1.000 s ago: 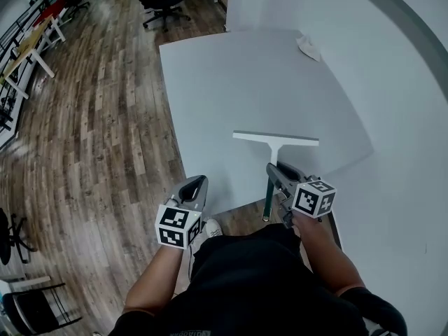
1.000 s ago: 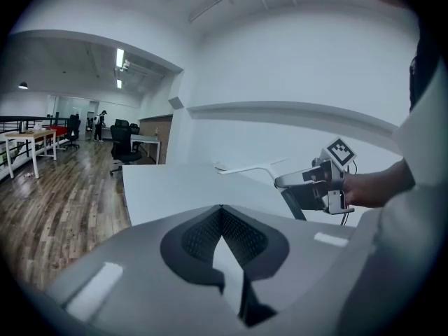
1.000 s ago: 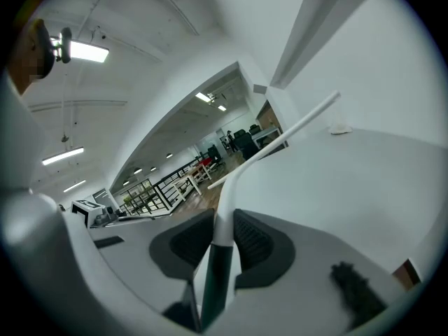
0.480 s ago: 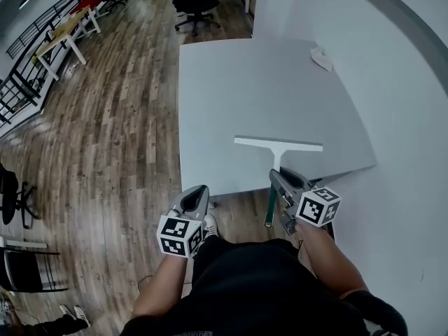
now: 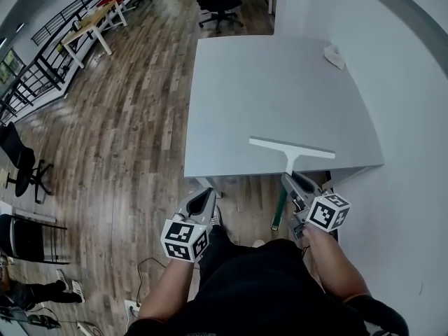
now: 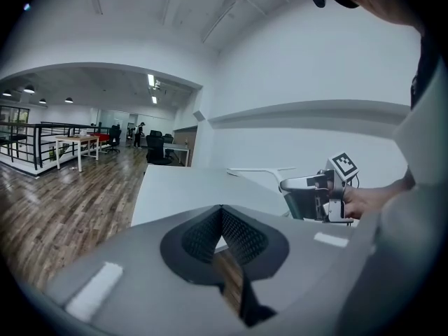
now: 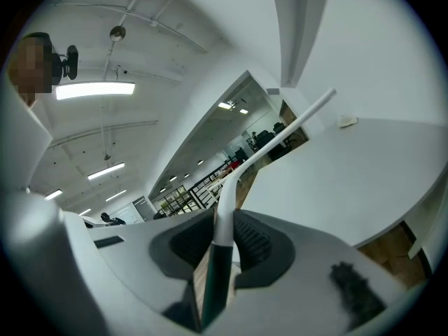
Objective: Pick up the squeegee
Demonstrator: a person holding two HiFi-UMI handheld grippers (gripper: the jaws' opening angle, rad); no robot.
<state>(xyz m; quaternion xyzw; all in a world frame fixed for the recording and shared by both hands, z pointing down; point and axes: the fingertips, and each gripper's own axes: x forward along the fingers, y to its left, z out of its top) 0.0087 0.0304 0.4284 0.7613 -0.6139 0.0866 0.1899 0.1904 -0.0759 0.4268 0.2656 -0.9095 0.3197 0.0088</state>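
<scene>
Plainly, the squeegee (image 5: 288, 150) is gripped by its handle in the jaws of the right gripper (image 5: 290, 182). In the right gripper view the jaws are seen pressed against both sides of the handle, just where its white part gives way to the dark green end. The white blade is held crosswise beyond the jaw tips, over the near edge of the surface (image 5: 266, 82); whether it touches that edge cannot be told. The green end of the handle is seen behind the jaws, hanging past the edge and above the floor (image 5: 119, 145).

The left gripper (image 5: 207, 193) is held well apart from the squeegee, to its left, off the near left corner of the surface. Its jaws are brought together at the tips, and nothing is held between them.

The surface is a pale grey tabletop, bare but for a small white object (image 5: 334, 56) lying near its far right corner. A white wall (image 5: 413, 117) is met along its right side. The floor is laid in wood planks. Farther off, a black office chair (image 5: 218, 4) is seen beyond the far end of the surface, a table with white legs (image 5: 89, 28) stands to the left, and a black railing (image 5: 31, 86) is run along the room's left side
</scene>
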